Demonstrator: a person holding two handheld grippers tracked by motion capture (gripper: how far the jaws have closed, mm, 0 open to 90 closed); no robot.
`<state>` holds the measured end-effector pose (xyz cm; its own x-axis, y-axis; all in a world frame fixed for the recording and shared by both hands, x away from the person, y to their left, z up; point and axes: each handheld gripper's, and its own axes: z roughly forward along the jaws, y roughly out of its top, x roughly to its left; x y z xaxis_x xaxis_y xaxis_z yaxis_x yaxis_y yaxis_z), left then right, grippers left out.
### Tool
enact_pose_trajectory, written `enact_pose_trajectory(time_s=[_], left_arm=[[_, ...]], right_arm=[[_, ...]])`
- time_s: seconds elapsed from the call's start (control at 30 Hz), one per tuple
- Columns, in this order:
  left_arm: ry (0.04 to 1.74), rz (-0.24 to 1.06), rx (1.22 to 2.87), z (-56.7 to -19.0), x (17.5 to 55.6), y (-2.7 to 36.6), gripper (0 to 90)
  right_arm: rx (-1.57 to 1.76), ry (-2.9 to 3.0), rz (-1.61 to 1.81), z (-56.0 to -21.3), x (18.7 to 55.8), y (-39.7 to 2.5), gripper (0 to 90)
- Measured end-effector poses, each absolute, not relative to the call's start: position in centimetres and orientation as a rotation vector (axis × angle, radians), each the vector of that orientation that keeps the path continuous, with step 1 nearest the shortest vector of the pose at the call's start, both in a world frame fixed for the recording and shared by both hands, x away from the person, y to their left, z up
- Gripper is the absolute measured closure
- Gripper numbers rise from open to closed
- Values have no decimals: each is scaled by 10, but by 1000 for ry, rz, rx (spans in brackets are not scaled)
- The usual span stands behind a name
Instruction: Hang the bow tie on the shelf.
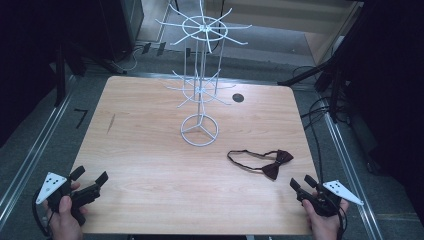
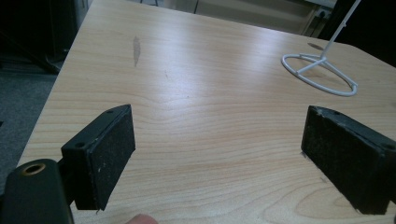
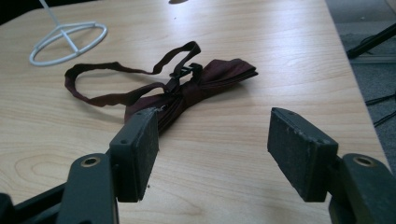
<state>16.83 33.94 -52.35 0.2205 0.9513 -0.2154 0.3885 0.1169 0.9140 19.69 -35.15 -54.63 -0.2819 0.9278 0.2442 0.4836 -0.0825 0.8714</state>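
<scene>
With both hands parked at the near edge of the worktop (image 1: pixel 150 165), nothing is gripped yet.

Left tongs (image 1: pixel 90 181): near-left corner, jaws spread wide, empty; bare wood between the pads (image 2: pixel 112 154) in the left gripper view.

Right tongs (image 1: pixel 305 186): near-right corner, jaws apart, empty, aimed at the bow tie from just short of it; no contact.

Bow tie (image 1: pixel 274 165): dark maroon, flat on the worktop's right side, just ahead of the right tongs. The bow (image 3: pixel 210 77) lies at the tongs' end, and the thin strap (image 3: pixel 100 81) loops away toward the stand. A black clasp (image 3: pixel 184 72) sits where strap meets bow.

Stand base (image 1: pixel 199 130): white wire ring, mid-worktop, near the strap loop but apart from it.

Hook stand (image 1: pixel 202 30): two tiers of white wire arms, all bare.

Likely step: reach for the tie, probably to hang it on an arm.

Risk 1: pinching only the limp strap would let the bow dangle and swing, making it hard to hook.

Risk 2: jaws closing flat on the worktop may skid over the thin cloth and push it away.

Risk 3: the stand looks light; a nudge from the tongs or a snagged strap could tip or spin it.
</scene>
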Motion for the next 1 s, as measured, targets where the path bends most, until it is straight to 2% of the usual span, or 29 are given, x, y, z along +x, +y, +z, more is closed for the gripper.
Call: enact_pose_trajectory(time_s=[0.4,0.77,0.9,1.0], left_arm=[[1333,674,1463,-523,169,339,98],[1307,663,1479,-524,164,340,97],[1311,661,1482,-524,163,340,92],[1317,651,1511,-523,164,339,91]], right_arm=[[1415,1980,1353,-507,219,-331,328],[1280,2239,1146,-482,261,-304,302],[1231,2332,1077,-473,275,-291,262],[1161,2422,1000,-469,284,-280,199]])
